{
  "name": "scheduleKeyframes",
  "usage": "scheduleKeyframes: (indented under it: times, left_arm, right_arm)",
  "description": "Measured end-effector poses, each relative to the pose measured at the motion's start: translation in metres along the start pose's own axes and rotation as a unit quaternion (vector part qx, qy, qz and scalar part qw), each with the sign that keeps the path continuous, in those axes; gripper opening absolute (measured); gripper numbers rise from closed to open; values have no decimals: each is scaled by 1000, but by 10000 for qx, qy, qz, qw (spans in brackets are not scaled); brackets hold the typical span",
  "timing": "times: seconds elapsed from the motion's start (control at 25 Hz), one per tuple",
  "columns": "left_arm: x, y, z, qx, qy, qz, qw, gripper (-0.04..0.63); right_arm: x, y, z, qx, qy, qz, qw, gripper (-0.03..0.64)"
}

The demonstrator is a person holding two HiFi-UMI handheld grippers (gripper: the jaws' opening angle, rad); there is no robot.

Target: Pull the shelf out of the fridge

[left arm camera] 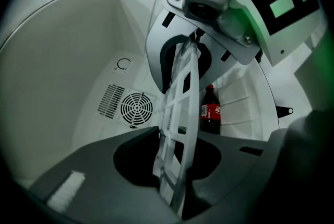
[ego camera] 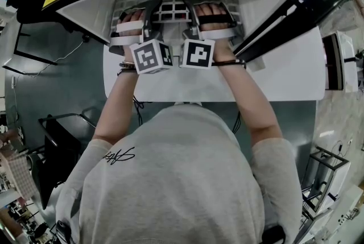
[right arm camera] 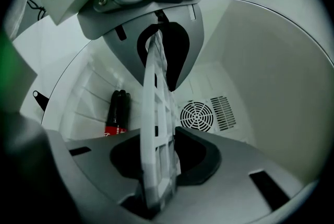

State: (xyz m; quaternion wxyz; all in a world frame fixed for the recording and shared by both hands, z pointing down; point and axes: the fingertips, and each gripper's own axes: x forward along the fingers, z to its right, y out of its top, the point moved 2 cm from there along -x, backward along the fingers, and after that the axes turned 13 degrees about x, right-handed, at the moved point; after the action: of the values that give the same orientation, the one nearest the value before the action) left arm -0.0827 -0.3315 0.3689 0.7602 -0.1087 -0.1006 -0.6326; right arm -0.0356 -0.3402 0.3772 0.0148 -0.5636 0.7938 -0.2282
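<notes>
Left tongs (left arm camera: 175,168) and right tongs (right arm camera: 156,171), side by side, each pinch the white lattice shelf (left arm camera: 182,97) inside the fridge (left arm camera: 68,71) (dark cola bottle (left arm camera: 210,113) farther in)

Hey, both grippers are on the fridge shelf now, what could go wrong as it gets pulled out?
1. The left gripper and right gripper clamp only the thin front edge of the shelf; the grid could slip out under a hard tug.
2. Pulling unevenly might skew the shelf so it jams against the fridge walls.
3. A cola bottle sits close by the shelf inside; a tilting shelf could knock it.
</notes>
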Motion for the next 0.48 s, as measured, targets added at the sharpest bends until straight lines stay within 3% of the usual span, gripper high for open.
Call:
scheduleKeyframes:
  times: [0.48]
  left_arm:
    - [0, -3, 4, 9, -29, -43, 10000, 67]
  right_arm:
    - [-1, 1, 2, -41, -171, 4, 9998, 77]
